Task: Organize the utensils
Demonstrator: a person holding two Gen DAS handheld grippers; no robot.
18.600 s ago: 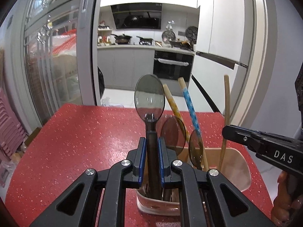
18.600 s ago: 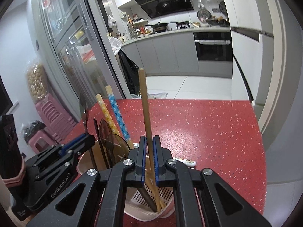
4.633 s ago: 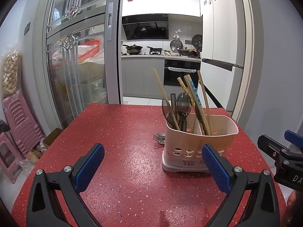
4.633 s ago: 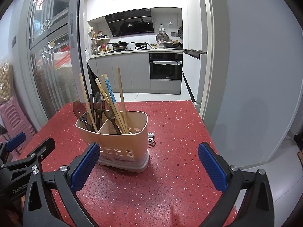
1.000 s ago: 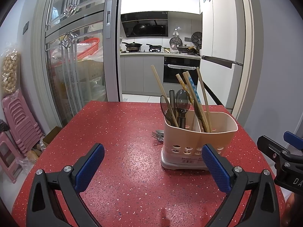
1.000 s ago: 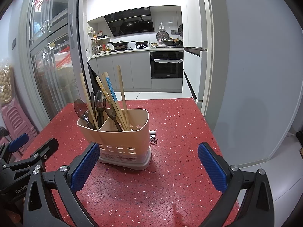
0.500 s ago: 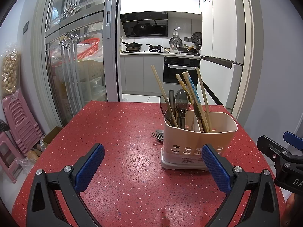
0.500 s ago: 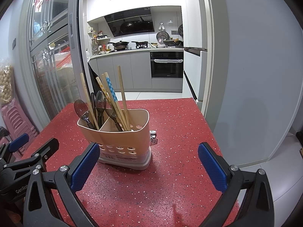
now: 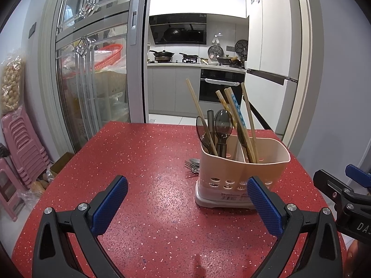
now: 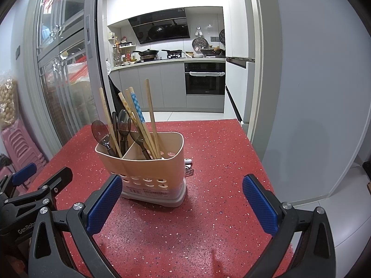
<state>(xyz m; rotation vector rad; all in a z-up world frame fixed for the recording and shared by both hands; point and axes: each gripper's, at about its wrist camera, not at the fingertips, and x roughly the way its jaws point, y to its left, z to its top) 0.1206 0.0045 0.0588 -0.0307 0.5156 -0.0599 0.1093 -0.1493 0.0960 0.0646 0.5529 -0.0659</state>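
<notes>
Both grippers are spread wide and hold nothing — the left gripper [image 9: 187, 195] and the right gripper [image 10: 182, 195] hang above the red speckled table [image 9: 143, 162], touching neither it nor the holder. The beige utensil holder [image 9: 243, 169] stands upright on the table ahead of them. Its left compartment holds dark spoons [image 9: 223, 125] and one chopstick; its right compartment holds more chopsticks [image 9: 248, 115], leaning. A fork [image 9: 192, 164] lies on the table just behind the holder.
</notes>
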